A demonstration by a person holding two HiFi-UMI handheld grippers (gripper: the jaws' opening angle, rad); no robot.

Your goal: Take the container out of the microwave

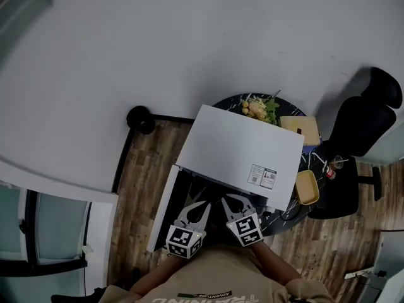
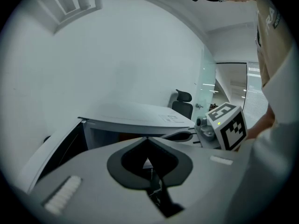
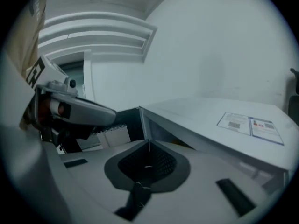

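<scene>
I'm looking down on the white box-shaped microwave (image 1: 240, 147) on the round black bench (image 1: 289, 212); its white door (image 1: 163, 210) stands swung out to my left; the cavity mouth is dark beneath the top panel.

The left claw (image 1: 203, 204) and right claw (image 1: 227, 199) sit side by side right at that mouth, tips pointing in; each claw's own view shows its tips pinched together with nothing held, only the small diamond gap behind them.

The container itself I can't properly make out; from above, the top panel hides the cavity floor; in the right gripper view there's a faint warm-coloured patch (image 3: 179, 143) just under the microwave's front edge, straight ahead of the tips and a touch to the right; I'd guess that's it, inside and untouched; its long axis I can't tell.

So the thing lies dead ahead and inward from both claws. My read is that the right claw is nearer the middle of the opening, while the left one sits closer to the door side; whichever goes in must spread its tips first, then reach straight forward, low, under that top edge.
</scene>
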